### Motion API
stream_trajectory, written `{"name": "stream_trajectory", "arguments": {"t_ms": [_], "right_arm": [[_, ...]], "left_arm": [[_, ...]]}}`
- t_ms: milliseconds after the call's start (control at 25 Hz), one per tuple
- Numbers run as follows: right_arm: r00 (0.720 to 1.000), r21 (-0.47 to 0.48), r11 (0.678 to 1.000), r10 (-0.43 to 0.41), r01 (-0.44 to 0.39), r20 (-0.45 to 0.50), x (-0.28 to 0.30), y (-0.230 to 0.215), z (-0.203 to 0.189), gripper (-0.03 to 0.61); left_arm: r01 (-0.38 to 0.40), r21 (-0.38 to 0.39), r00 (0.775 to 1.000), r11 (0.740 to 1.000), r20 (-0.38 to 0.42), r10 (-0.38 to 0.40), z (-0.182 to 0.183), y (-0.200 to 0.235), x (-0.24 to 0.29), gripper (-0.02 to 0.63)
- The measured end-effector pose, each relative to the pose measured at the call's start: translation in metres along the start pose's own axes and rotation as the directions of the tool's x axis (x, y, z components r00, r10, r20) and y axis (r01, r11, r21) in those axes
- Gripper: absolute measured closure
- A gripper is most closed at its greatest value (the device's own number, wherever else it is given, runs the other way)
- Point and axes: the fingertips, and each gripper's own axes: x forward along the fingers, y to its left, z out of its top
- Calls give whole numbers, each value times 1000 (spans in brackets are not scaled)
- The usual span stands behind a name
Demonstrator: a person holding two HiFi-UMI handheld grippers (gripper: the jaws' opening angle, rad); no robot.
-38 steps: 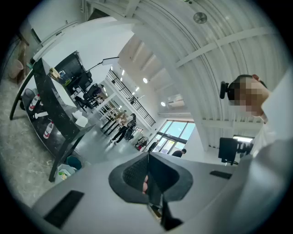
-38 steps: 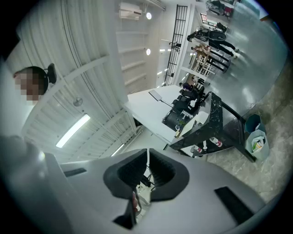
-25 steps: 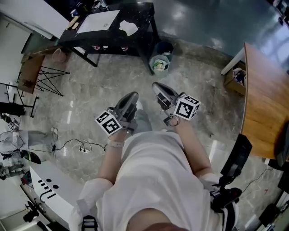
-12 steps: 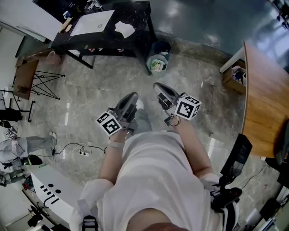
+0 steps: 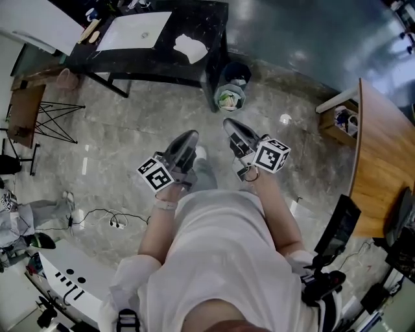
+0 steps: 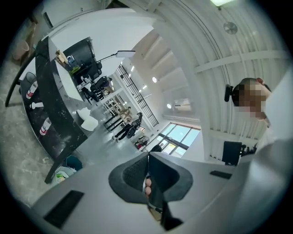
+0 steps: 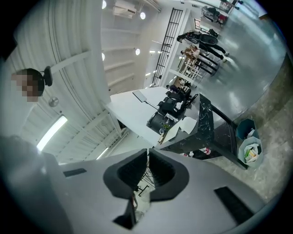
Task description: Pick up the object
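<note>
A grey marbled floor [image 5: 130, 130] is seen across most of the head view. The lower middle of the frame is filled by a person's white shirt [image 5: 220, 259], seen from above. A black surface [image 5: 209, 19] is set along the top edge, left of centre, and a wooden surface [image 5: 382, 168] runs down the right edge.

A white sheet [image 5: 135, 30] is laid flat on the black surface. Just right of it on the same surface, apart from the sheet, a crumpled white lump [image 5: 190, 47] is found; whether this is the object meant cannot be told. A bin [image 5: 230, 91] lined with a pale bag is placed on the floor below the black surface's right end. A thin cable [image 5: 110, 217] is trailed over the floor at the lower left.

The left hand-held gripper [image 5: 187, 137] and the right hand-held gripper [image 5: 229, 124] are held side by side at the centre of the frame, just above the shirt and pointed toward the top of the frame, well apart from the lump. In each gripper view the dark pads are seen pressed together: both are clenched with nothing between them.
</note>
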Motion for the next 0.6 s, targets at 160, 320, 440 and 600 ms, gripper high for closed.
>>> {"name": "stream_trajectory", "arguments": {"t_ms": [160, 320, 440, 600], "right_arm": [[999, 7, 1000, -29, 29, -24, 64, -19, 9, 555], [997, 18, 998, -52, 53, -61, 140, -43, 15, 555], [995, 16, 998, -65, 66, -79, 192, -56, 19, 555], [993, 3, 996, -85, 86, -87, 214, -64, 25, 555]], "left_arm": [[18, -19, 1000, 1000, -3, -18, 44, 47, 10, 604], [62, -33, 998, 998, -1, -62, 93, 97, 21, 606], [68, -50, 998, 996, 9, -68, 129, 138, 26, 604], [69, -52, 998, 996, 3, -69, 147, 162, 30, 604]]}}
